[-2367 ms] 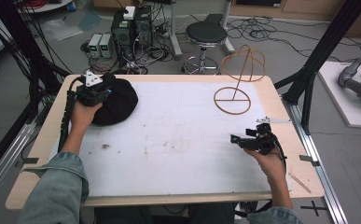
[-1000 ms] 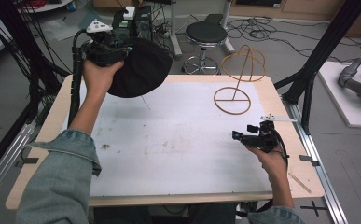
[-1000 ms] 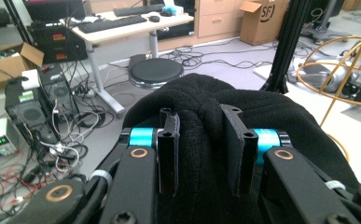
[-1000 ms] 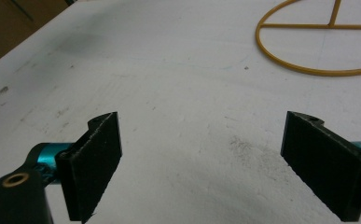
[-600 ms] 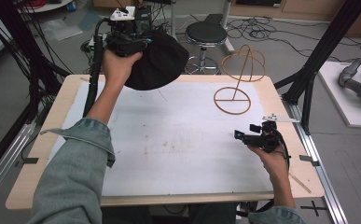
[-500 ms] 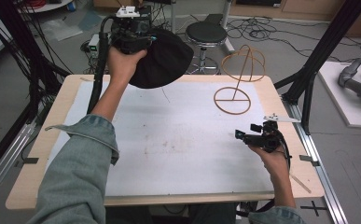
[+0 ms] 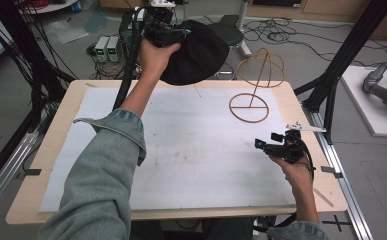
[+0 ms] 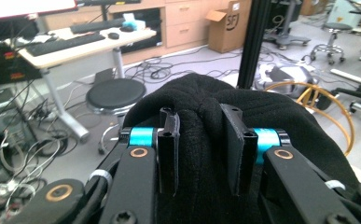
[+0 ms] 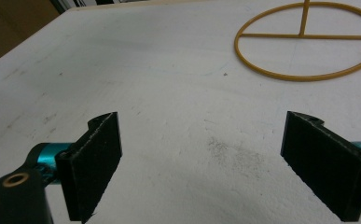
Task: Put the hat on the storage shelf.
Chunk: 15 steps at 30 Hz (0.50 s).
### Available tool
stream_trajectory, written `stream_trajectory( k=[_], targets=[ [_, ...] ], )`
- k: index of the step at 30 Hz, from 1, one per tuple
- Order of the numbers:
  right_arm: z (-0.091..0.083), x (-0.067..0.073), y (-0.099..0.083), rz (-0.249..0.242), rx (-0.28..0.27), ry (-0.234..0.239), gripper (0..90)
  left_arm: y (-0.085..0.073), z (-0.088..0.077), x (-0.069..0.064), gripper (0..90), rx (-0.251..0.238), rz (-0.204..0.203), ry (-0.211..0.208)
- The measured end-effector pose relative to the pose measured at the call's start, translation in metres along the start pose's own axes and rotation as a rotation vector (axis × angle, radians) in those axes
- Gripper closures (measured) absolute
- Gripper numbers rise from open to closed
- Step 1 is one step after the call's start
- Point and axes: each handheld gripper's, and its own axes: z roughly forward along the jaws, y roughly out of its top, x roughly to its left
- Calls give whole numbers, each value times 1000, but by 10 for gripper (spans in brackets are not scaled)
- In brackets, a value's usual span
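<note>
- Two tools show in the high view, one in each of the person's hands: the left tool is raised above the far edge of the tabletop, the right tool sits low over the near right part of it.
- One black knit hat hangs from the left tool, clear of the tabletop, up near its far edge and just left of the stand.
- One yellow wire hat stand rests on the far right of the one white mat that covers the tabletop; it has one flat ring as a base, one upright and a rounded cage on top. Hat and stand are apart.
- Two denim sleeves come in from the bottom edge, the left one far larger in the picture.
- One round stool stands on the floor behind the hat.
- Left gripper view: two black jaws stand close together, clamped on one bunched fold of the black knit hat, which spreads around and beyond them. One curve of the yellow wire hat stand shows past the hat at the right, and one round stool at the left.
- Right gripper view: two black jaws stand wide apart with nothing between them, the white mat below. One ring base of the yellow wire hat stand lies ahead at the upper right, well apart from the jaws.
</note>
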Motion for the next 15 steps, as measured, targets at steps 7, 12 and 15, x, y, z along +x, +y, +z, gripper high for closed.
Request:
stream_trajectory(
  k=[7, 12, 15],
  targets=[
    [-2, -2, -1, 6, 1, -3, 123, 6, 15, -8, 700, -7, 9, -54],
    [-3, -1, -2, 5, -1, -1, 123, 13, 23, -15, 700, -43, 13, -106],
    [-2, -1, -2, -4, 1, 1, 122, 15, 29, -16, 700, -63, 6, -136]
  ],
)
